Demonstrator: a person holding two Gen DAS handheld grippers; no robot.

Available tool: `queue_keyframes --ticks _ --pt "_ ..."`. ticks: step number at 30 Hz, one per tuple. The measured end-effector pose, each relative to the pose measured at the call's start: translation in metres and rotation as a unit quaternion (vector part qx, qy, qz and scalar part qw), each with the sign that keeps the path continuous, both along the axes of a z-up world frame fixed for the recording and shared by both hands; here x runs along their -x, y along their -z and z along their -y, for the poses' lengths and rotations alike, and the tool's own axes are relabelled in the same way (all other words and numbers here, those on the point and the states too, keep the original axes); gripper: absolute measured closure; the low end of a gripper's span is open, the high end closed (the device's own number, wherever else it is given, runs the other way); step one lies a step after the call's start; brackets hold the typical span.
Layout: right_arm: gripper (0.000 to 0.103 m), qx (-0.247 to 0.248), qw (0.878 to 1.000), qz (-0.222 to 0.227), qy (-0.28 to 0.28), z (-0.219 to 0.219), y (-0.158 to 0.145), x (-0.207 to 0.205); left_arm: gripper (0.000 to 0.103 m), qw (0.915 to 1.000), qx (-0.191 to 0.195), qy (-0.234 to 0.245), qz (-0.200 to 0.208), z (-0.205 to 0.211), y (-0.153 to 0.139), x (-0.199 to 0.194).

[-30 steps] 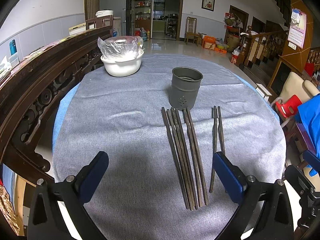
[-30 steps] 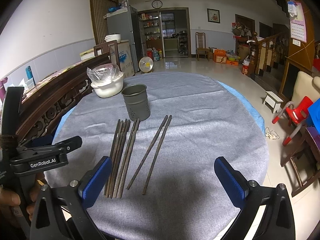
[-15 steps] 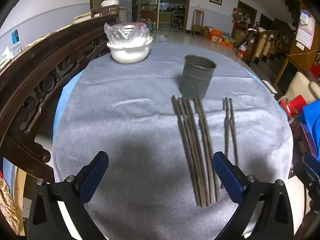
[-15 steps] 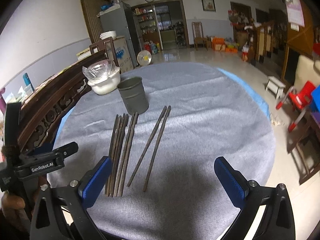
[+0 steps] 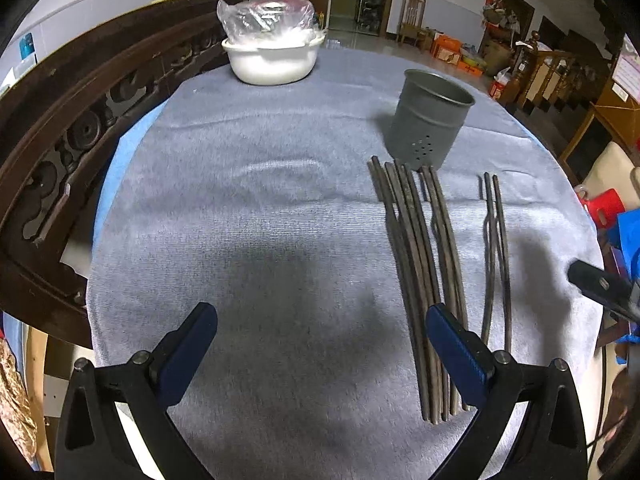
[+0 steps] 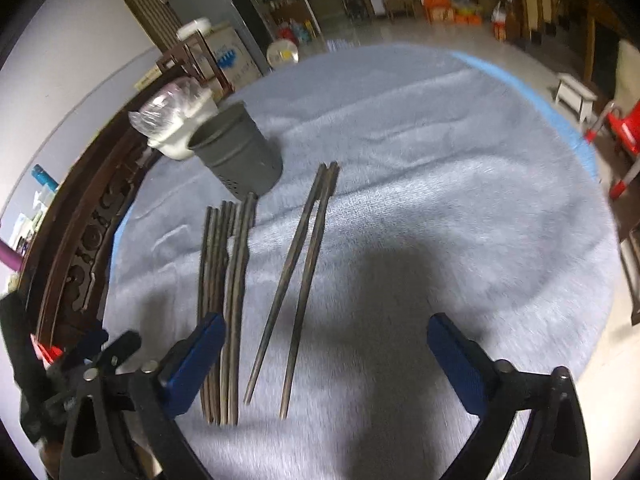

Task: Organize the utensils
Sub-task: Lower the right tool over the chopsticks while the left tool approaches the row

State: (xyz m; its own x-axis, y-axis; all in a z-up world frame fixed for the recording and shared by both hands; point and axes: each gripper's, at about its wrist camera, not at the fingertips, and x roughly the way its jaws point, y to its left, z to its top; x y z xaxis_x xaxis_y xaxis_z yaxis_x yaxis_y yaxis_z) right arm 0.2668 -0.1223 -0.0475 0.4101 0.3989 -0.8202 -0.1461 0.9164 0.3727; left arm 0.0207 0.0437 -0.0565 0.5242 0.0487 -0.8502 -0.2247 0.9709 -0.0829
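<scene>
A white bowl (image 5: 273,62) covered in plastic sits on the grey tablecloth (image 5: 248,216).

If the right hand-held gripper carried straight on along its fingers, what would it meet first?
Most likely the separate pair of chopsticks on the grey cloth. They lie between the open fingers of the right hand-held gripper, just ahead. Depth is hard to judge, so it might touch cloth first.

The right wrist view is motion-blurred throughout; the bundle of chopsticks (image 6: 222,300) smears together, its near ends at 7 o'clock hidden behind a blue fingertip (image 6: 192,364). In the left view a fingertip (image 5: 456,356) covers the bundle's lower part, and the right gripper (image 5: 600,288) is cut off at 3 o'clock
</scene>
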Motion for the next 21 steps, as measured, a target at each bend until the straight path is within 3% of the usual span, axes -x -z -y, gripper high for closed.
queue_keyframes --ticks 1,3,6,21 --pt "0.042 -0.006 1.0 -0.014 0.005 0.0 0.005 -0.011 0.0 1.0 0.005 -0.001 -0.002 -0.002 0.002 -0.002" --pt "0.07 -0.017 0.998 -0.052 0.025 0.002 0.019 -0.031 0.0 0.9999 0.01 -0.001 -0.006 -0.005 0.004 -0.006" --pt "0.068 -0.049 0.995 -0.086 0.03 0.001 0.033 -0.052 0.0 0.9997 0.023 -0.004 -0.011 -0.012 0.007 -0.011" --pt "0.068 -0.014 0.993 -0.116 0.008 -0.028 0.044 -0.094 0.0 0.998 0.048 -0.012 -0.04 -0.025 0.024 -0.03"
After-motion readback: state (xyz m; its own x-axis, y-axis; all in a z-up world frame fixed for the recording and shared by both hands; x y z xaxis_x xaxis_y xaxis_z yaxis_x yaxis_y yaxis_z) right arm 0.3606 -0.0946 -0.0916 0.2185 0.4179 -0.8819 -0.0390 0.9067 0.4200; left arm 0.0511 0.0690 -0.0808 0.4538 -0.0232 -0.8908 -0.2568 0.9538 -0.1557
